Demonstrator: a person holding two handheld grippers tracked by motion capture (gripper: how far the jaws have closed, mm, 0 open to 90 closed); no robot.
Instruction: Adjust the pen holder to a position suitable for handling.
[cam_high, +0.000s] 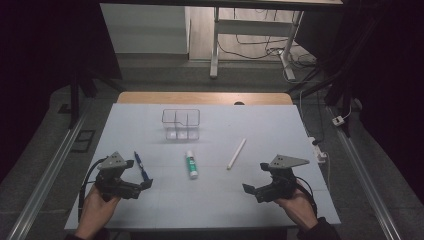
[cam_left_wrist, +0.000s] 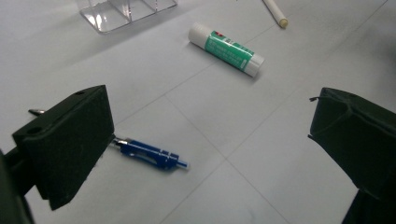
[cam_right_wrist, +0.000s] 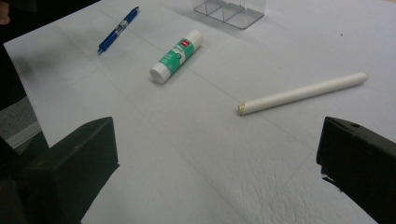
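A blue pen (cam_high: 141, 166) (cam_left_wrist: 149, 154) (cam_right_wrist: 118, 29) lies on the white table at the left. A green-and-white glue stick (cam_high: 191, 165) (cam_left_wrist: 226, 49) (cam_right_wrist: 177, 55) lies in the middle. To its right rests a white stick (cam_high: 236, 153) (cam_left_wrist: 274, 12) (cam_right_wrist: 302, 93). A clear divided box (cam_high: 181, 124) (cam_left_wrist: 123, 11) (cam_right_wrist: 230, 10) stands behind them. My left gripper (cam_high: 137, 184) (cam_left_wrist: 210, 149) hovers open just right of the pen's near end. My right gripper (cam_high: 254, 180) (cam_right_wrist: 219, 172) is open too, in front of the white stick, holding nothing.
The white sheet (cam_high: 220, 200) covers the table, whose wooden far edge (cam_high: 205, 97) shows behind it. A desk frame (cam_high: 250, 30) and cables stand on the floor beyond. A power strip (cam_high: 320, 150) sits at the table's right edge.
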